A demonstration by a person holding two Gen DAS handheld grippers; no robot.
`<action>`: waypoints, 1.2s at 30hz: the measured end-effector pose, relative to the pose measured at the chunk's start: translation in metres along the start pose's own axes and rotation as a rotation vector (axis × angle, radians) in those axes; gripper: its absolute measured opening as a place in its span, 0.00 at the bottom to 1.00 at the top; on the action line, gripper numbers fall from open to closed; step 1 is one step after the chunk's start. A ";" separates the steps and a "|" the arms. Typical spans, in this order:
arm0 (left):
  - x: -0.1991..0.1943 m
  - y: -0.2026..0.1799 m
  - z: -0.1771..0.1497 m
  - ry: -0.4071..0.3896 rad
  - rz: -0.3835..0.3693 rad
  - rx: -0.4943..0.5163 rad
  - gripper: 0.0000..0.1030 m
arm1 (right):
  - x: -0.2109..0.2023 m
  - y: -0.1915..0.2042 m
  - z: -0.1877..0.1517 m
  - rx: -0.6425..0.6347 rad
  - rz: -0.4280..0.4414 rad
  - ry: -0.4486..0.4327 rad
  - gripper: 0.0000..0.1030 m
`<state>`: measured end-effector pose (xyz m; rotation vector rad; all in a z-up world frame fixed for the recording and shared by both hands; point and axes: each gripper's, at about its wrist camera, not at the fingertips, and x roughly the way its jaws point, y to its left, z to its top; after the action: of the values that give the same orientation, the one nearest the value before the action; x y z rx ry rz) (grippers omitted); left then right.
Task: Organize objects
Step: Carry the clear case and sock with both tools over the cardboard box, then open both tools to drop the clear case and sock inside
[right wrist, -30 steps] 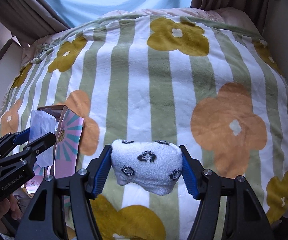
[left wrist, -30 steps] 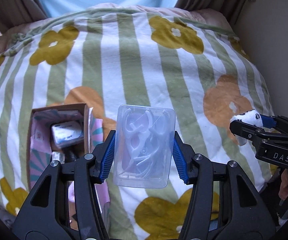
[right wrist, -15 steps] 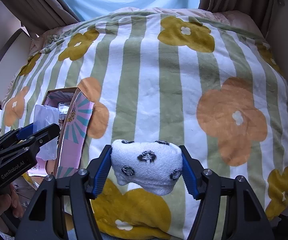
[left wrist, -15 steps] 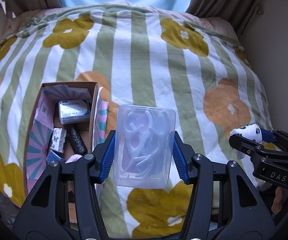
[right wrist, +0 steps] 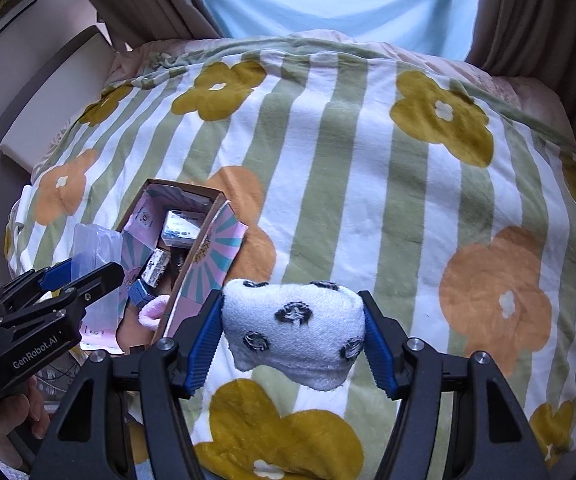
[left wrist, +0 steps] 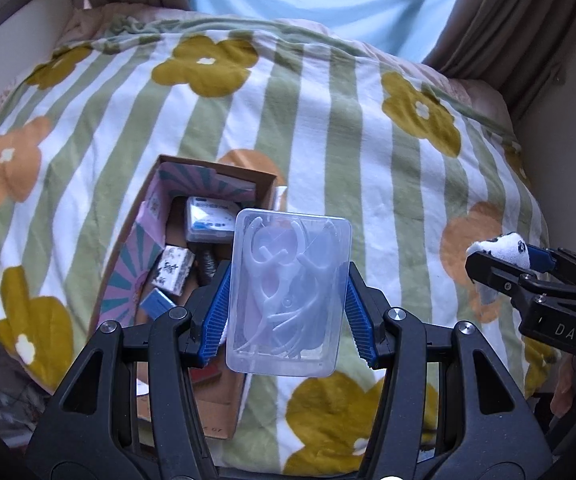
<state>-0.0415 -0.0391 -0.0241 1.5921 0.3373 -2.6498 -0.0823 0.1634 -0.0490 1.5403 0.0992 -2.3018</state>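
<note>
A: Clear plastic case [left wrist: 288, 292] with white floss picks inside sits clamped in the left tool [left wrist: 288, 308], blue pads on both long sides, narrow gap. It hangs just above the near end of the cardboard box [left wrist: 160, 240] on the bed [left wrist: 328, 140].

B: Right side?

A: Right tool [right wrist: 294, 336] squeezes a white rolled towel with dark prints [right wrist: 294, 328], a bit wider gap, over the blanket just right of the box wall.

B: How to do the drop well?

A: Case first, I'd say. Box already holds a blue-label pack [left wrist: 210, 224], a small printed block [left wrist: 174, 268], something dark and a blue item. Lower the case flat over a free patch, keep it level, open only once it's down inside the walls. Free floor at the near end is hidden behind the case, so probably enough room, can't confirm.

B: Then the towel?

A: Bring it over the right wall, don't knock the flap [right wrist: 212, 256].
</note>
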 end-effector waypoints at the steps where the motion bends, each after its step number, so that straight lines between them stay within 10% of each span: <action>1: -0.002 0.010 -0.001 -0.002 0.015 -0.021 0.48 | 0.002 0.007 0.005 -0.019 0.009 0.001 0.59; 17: 0.025 0.119 -0.058 0.105 0.160 -0.339 0.48 | 0.101 0.132 0.062 -0.360 0.139 0.132 0.59; 36: 0.096 0.140 -0.091 0.221 0.224 -0.478 0.49 | 0.222 0.180 0.036 -0.547 0.160 0.315 0.60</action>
<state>0.0116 -0.1493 -0.1732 1.6395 0.6922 -2.0323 -0.1275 -0.0714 -0.2091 1.5246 0.6086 -1.6983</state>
